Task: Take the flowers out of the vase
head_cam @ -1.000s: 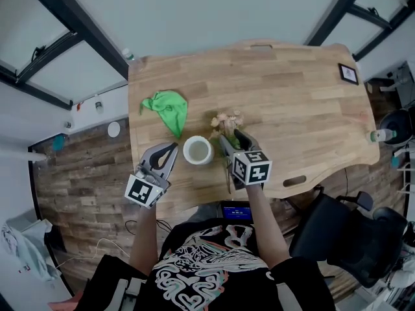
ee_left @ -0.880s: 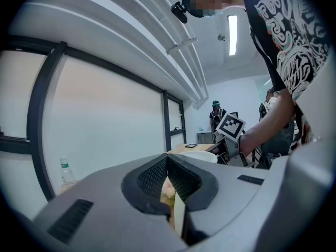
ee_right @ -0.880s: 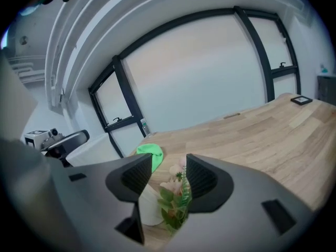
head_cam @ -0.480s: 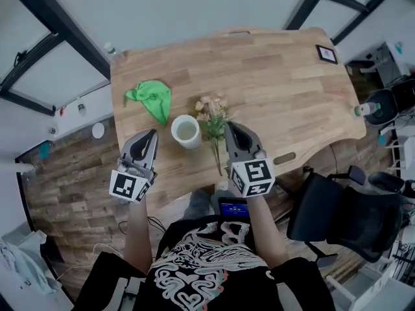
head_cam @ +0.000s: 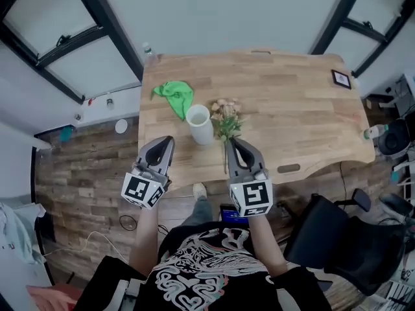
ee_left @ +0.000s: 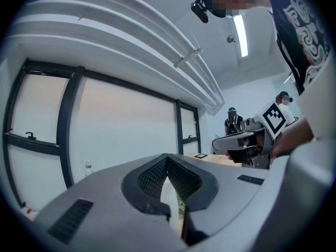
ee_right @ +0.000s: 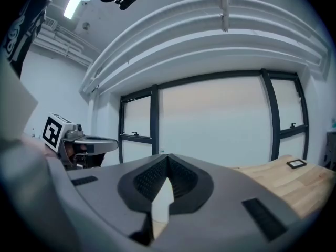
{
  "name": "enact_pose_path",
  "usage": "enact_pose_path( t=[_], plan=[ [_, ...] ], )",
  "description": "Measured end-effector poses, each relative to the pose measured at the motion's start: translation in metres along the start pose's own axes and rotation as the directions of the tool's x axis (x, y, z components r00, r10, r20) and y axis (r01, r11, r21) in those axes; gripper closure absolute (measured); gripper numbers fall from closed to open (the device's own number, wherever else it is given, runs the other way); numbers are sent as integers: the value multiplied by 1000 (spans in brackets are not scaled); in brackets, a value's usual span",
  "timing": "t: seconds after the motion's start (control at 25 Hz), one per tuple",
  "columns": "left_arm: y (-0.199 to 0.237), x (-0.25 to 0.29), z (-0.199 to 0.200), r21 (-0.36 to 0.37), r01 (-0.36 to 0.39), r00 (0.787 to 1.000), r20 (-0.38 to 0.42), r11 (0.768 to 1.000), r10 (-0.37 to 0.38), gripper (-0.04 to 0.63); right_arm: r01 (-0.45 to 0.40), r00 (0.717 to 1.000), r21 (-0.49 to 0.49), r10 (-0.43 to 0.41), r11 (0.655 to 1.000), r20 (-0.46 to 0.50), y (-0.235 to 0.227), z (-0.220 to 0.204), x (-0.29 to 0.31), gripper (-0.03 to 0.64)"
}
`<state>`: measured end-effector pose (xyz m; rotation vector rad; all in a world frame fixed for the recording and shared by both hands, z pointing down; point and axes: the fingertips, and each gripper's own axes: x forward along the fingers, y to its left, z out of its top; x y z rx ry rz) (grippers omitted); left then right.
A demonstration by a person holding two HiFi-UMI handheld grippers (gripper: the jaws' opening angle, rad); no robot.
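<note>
Your right gripper [head_cam: 231, 142] was pressed together with nothing between its jaws. You held it above the near edge of the light wooden bench [head_cam: 292, 109], pointing roughly level toward the far edge. Your left gripper [head_cam: 167, 141] was likewise closed and empty, hovering at the near edge to the left of its partner.

Task item: the bunch of pale pink flowers with green leaves [head_cam: 225, 114] lay flat on the bench, just beside the white cylindrical vase [head_cam: 199, 123] on its right. The blooms pointed toward the far edge, and the stem ran back toward the near edge, ending close to your right gripper's tips. Whether the blooms touched the vase could not be determined. The vase stood upright, left of the bench's middle, and nothing showed above its mouth.

Assessment: the removal appeared complete, and the step in hand looked to be the withdrawal of both tools. The next move, in my judgement, called for little more than keeping both grippers clear of the stem and the vase so that neither was knocked.

Count:
- two grippers
- one vase
- one bunch of flowers
- one crumpled green cloth [head_cam: 175, 97] toward the far left
- one small black-framed picture [head_cam: 341, 78] by the far right corner
- one clear plastic bottle [head_cam: 148, 48] at the far left corner
</note>
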<state>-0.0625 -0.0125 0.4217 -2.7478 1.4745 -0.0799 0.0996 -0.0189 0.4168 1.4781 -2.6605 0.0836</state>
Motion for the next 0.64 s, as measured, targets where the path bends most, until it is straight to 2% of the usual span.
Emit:
enact_pose_path(
  t=[0.2, 0.44, 0.64],
  plan=[
    [-30, -29, -5, -3, -50, 998, -36, 999, 50, 592, -34, 999, 1, 34, 999, 11, 9, -2, -29, 615],
    [-46, -44, 3, -6, -87, 996, -11, 996, 87, 592, -59, 998, -22, 60, 998, 31, 9, 5, -48, 615],
    [-65, -42, 5, -1, -84, 996, -11, 997, 84, 592, -69, 997, -25, 70, 997, 34, 3, 7, -59, 615]
  ],
)
